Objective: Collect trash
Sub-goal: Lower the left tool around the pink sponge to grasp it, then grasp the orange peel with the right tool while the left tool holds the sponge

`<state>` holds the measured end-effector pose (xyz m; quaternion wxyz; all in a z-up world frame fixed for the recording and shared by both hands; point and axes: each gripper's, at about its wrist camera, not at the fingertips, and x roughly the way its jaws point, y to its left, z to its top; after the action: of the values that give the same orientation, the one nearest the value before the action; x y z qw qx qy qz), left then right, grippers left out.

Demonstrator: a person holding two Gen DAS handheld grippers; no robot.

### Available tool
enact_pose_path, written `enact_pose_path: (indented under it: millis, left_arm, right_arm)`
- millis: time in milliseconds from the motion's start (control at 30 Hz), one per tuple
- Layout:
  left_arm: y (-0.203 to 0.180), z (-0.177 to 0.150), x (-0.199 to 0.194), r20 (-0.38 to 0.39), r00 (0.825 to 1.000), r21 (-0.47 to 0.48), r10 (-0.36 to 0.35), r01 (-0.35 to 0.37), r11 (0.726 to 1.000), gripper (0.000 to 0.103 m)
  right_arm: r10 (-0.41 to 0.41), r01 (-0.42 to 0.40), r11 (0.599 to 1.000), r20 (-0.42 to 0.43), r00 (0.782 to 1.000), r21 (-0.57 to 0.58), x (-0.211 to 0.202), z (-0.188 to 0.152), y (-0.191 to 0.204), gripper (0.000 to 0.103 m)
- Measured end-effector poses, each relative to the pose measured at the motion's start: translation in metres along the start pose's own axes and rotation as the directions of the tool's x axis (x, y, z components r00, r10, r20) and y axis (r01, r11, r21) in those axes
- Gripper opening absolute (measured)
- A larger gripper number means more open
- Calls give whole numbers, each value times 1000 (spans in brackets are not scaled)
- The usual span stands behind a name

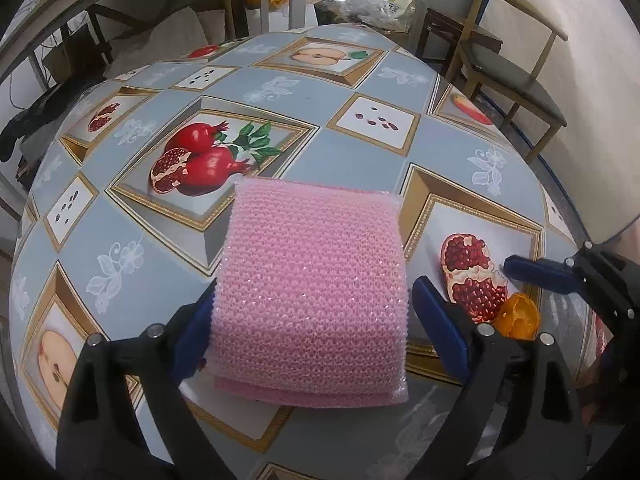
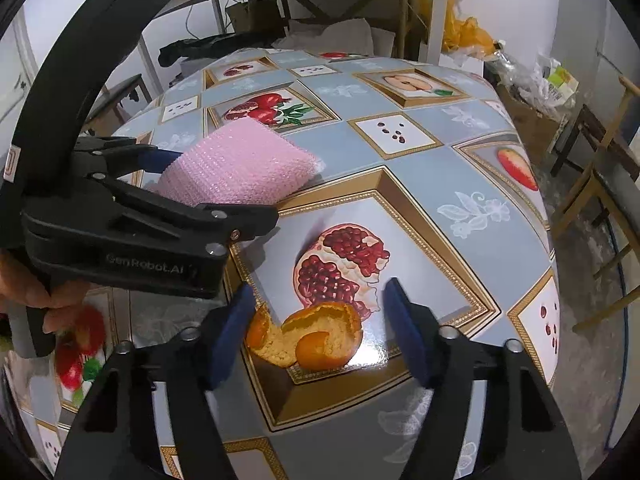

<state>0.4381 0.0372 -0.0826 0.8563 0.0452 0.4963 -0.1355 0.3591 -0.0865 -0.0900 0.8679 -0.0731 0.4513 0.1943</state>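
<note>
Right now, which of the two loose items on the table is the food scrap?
The orange peel, torn and curled, between the right gripper's open fingers. The other is a pink bubble-wrap pad.

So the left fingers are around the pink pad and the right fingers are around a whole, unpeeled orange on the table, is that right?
Not quite. The right gripper has its fingers either side of an empty orange peel, torn open with no fruit inside, as the right wrist view shows. The rest holds: the left gripper straddles the pink pad, and both things lie on the table.

Left gripper (image 1: 310, 316) and right gripper (image 2: 320, 334) angled downward; jaws apart, nothing clamped.
</note>
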Motion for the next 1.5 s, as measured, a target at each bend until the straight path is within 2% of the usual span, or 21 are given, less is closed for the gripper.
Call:
enact_pose_path:
  millis: [133, 333, 533, 700, 967, 1100, 1233, 1367, 1500]
  left_arm:
    - [-2, -2, -2, 0, 1000, -1, 7, -7, 1000, 79]
    - [-10, -15, -10, -14, 1000, 27, 12, -12, 1000, 78]
    - [-15, -51, -32, -35, 999, 25, 9, -8, 1000, 78]
    - [-29, -96, -61, -36, 999, 20, -33, 33, 999, 78]
    - [-49, -164, -113, 8, 991, -65, -131, 132, 989, 78]
    - [-60, -192, -134, 22, 984, -95, -176, 177, 980, 78]
    - [-74, -216, -145, 26, 982, -104, -188, 190, 976, 78]
    - [-84, -229, -147, 43, 984, -120, -174, 178, 977, 78]
    - [-91, -231, -140, 50, 990, -111, -131, 136, 985, 78]
  right_arm:
    - [5, -5, 1000, 2, 1000, 8, -2, -2, 0, 43]
    - [20, -20, 998, 4, 1000, 63, -12, -7, -5, 29]
    - [69, -70, 985, 13, 998, 160, -34, -30, -14, 19]
    - [83, -88, 978, 36, 996, 189, -67, -57, -10, 13]
    - [110, -108, 969, 4, 994, 223, -105, -108, 0, 12]
    - [148, -141, 948, -1, 989, 284, -130, -134, -2, 12]
    - [206, -189, 921, -15, 978, 341, -152, -158, -9, 12]
    - [147, -124, 939, -49, 988, 322, -161, -176, -4, 13]
    - [96, -71, 948, -66, 993, 311, -152, -183, 2, 14]
